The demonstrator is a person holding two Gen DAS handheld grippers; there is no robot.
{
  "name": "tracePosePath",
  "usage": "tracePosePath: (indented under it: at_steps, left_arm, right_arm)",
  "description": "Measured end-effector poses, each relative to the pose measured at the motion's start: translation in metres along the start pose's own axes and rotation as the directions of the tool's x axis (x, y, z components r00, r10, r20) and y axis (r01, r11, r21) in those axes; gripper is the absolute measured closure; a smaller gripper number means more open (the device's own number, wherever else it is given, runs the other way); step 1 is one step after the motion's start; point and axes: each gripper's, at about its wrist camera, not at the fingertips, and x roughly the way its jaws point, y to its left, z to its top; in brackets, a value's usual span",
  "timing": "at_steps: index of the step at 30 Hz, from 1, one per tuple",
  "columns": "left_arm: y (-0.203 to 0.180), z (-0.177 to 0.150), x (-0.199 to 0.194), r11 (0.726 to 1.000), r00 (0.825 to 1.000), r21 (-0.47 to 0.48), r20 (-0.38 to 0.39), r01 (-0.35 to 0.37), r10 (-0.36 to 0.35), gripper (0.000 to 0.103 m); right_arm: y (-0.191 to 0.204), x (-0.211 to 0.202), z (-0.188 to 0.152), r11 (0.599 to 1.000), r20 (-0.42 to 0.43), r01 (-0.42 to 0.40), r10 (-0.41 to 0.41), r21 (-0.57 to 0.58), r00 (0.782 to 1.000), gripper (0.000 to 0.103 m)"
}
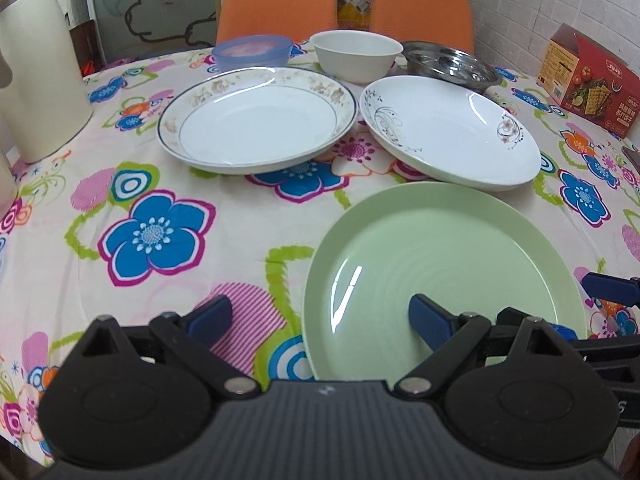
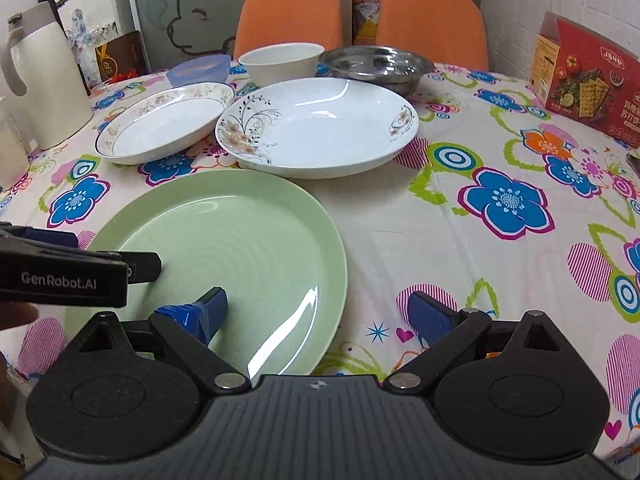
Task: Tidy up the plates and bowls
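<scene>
A green plate (image 1: 440, 272) (image 2: 224, 248) lies flat on the floral tablecloth near the front edge. My left gripper (image 1: 320, 318) is open, its right finger over the plate's near left part, its left finger over cloth. My right gripper (image 2: 320, 316) is open too, left finger above the plate's near right part. Behind lie a gold-rimmed white plate (image 1: 256, 120) (image 2: 164, 120) and a white plate with flower sprigs (image 1: 452, 128) (image 2: 316, 124). At the back stand a blue bowl (image 1: 252, 52) (image 2: 200, 68), a white bowl (image 1: 356, 54) (image 2: 282, 62) and a steel bowl (image 1: 452, 66) (image 2: 376, 66).
A cream thermos jug (image 1: 36, 76) (image 2: 44, 80) stands at the left. A red cracker box (image 1: 592, 80) (image 2: 584, 76) sits at the right edge. Two orange chairs (image 1: 276, 4) (image 2: 432, 24) are behind the table. A hand edge shows at the left of the right wrist view.
</scene>
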Motion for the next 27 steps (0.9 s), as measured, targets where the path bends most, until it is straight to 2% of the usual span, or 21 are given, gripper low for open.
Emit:
tracePosePath:
  at_steps: [3, 7, 10, 14, 17, 18, 20, 25, 27]
  left_arm:
    - [-0.002, -0.002, 0.0, 1.0, 1.0, 0.018, 0.012, 0.003, -0.003, 0.012]
    - [-0.001, -0.003, -0.001, 0.999, 1.0, 0.024, 0.01, 0.028, -0.028, 0.012]
    - [-0.001, -0.005, -0.001, 0.998, 0.998, 0.03, 0.004, 0.057, -0.057, 0.012]
    - [-0.002, -0.008, -0.002, 0.997, 0.998, 0.035, 0.024, 0.061, -0.062, 0.012]
    - [-0.002, -0.013, -0.005, 0.996, 0.996, 0.042, 0.052, 0.076, -0.078, 0.021]
    - [-0.004, -0.014, -0.008, 0.995, 0.994, 0.06, 0.063, 0.081, -0.085, 0.03]
    - [-0.008, -0.015, -0.012, 0.992, 0.992, 0.077, 0.07, 0.096, -0.101, 0.041]
    - [-0.001, -0.019, -0.018, 0.997, 0.994, 0.029, 0.077, 0.07, -0.072, 0.045]
    - [0.008, -0.02, -0.027, 0.999, 0.994, 0.009, 0.095, 0.049, -0.049, 0.045]
  right_arm:
    - [0.0, -0.002, -0.004, 1.0, 0.029, -0.011, 0.012, -0.016, 1.0, 0.018]
    - [0.01, -0.002, 0.0, 0.998, -0.012, -0.05, 0.05, -0.042, 0.999, 0.019]
    - [0.02, -0.003, -0.005, 0.991, 0.005, -0.1, 0.101, -0.092, 0.995, 0.019]
    - [0.022, -0.001, -0.007, 0.989, 0.045, -0.108, 0.113, -0.101, 0.993, 0.02]
    - [0.021, -0.003, -0.009, 0.988, 0.058, -0.111, 0.118, -0.11, 0.991, 0.022]
    - [0.022, -0.003, -0.01, 0.988, 0.061, -0.111, 0.118, -0.109, 0.991, 0.022]
    - [0.025, -0.006, -0.011, 0.989, 0.063, -0.104, 0.111, -0.106, 0.992, 0.023]
    - [0.039, -0.01, -0.011, 0.991, 0.062, -0.092, 0.098, -0.094, 0.993, 0.023]
    - [0.045, -0.013, -0.009, 0.989, 0.076, -0.115, 0.123, -0.098, 0.989, 0.023]
